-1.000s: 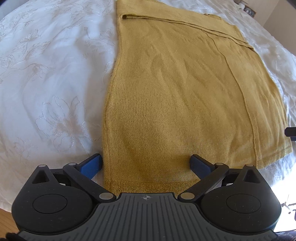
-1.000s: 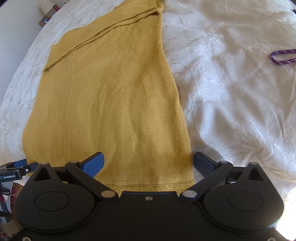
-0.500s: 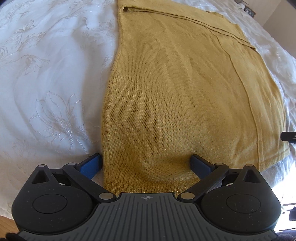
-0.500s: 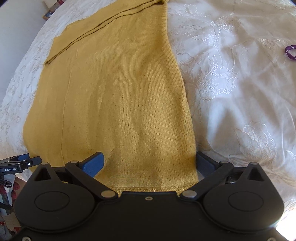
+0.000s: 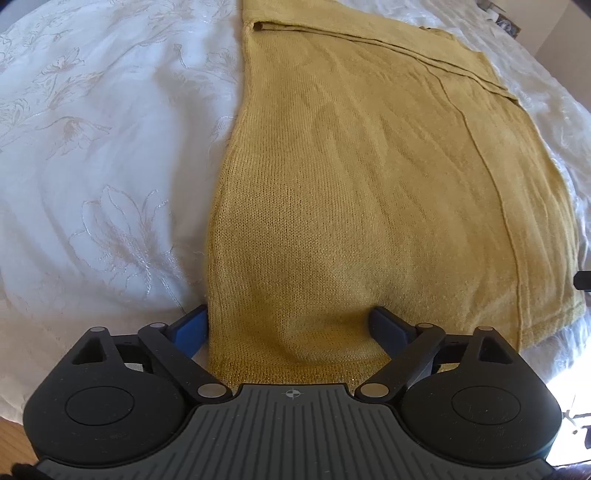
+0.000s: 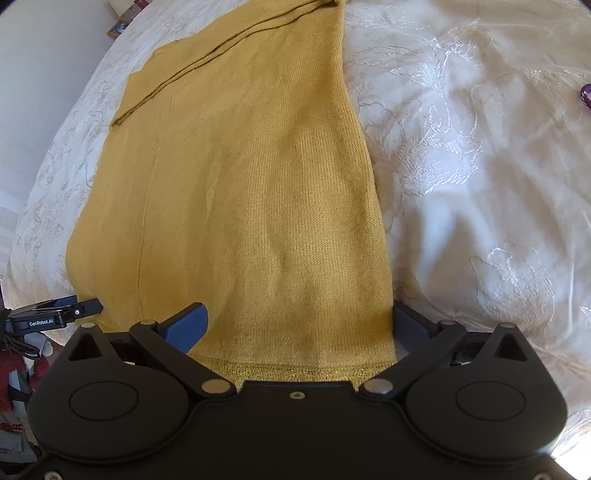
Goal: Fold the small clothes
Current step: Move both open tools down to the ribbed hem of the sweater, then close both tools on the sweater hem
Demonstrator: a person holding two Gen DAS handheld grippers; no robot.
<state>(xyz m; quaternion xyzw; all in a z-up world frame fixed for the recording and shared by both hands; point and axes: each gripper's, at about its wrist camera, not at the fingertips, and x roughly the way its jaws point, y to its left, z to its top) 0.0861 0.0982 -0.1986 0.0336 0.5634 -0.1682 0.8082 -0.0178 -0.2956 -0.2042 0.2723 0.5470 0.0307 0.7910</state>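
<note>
A mustard-yellow knit garment (image 5: 369,184) lies flat on a white embroidered bedspread (image 5: 92,166), its sleeves folded across the far end. My left gripper (image 5: 288,325) straddles the near left hem corner. Its jaws are closing, with cloth between them that bulges up slightly; one blue finger (image 5: 192,326) rests at the garment's left edge. My right gripper (image 6: 297,323) stands open over the near right hem corner of the garment (image 6: 240,184), one finger (image 6: 410,325) at the garment's right edge. The left gripper's tip (image 6: 55,314) shows at the left of the right wrist view.
A purple cord (image 6: 585,94) lies on the bedspread (image 6: 480,184) far to the right. Small framed items (image 6: 118,27) sit beyond the bed's far corner by a wall. Wooden floor (image 5: 11,432) shows past the near bed edge.
The left jaws have narrowed a little and the hem cloth puckers between them. The right wrist view has tipped, so the purple cord sits nearer its right edge.
</note>
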